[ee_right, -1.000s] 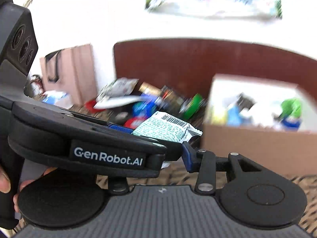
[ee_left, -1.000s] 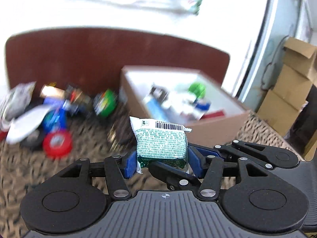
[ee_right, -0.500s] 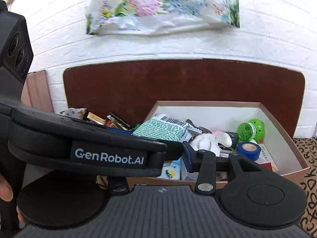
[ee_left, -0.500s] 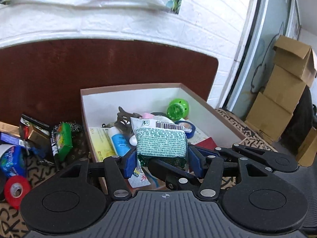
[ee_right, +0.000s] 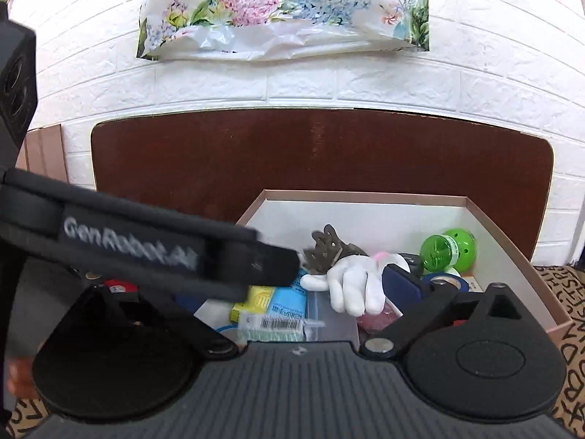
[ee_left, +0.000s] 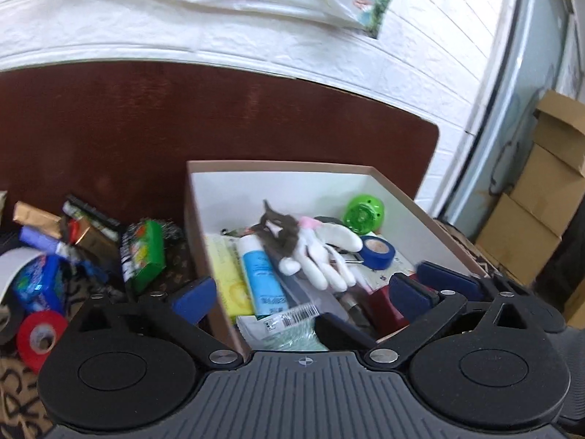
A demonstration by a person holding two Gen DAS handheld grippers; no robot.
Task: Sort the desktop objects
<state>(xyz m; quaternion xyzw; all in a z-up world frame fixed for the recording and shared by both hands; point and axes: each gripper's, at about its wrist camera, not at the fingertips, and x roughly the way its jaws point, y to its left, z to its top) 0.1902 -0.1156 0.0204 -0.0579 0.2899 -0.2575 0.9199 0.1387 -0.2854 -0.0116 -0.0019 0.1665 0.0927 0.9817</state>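
A: What state are the 2 grippers in?
B: The left gripper (ee_left: 301, 294) and right gripper (ee_right: 289, 285) hang over the cardboard box (ee_left: 285, 167), jaws opening, their pads pressing on nothing.
A: Where is the green-and-white packet (ee_left: 289, 325)?
B: It lies barcode-up at the box's near edge, below the spread fingers, beside the blue tube (ee_left: 261, 274) and white glove (ee_left: 321, 256).
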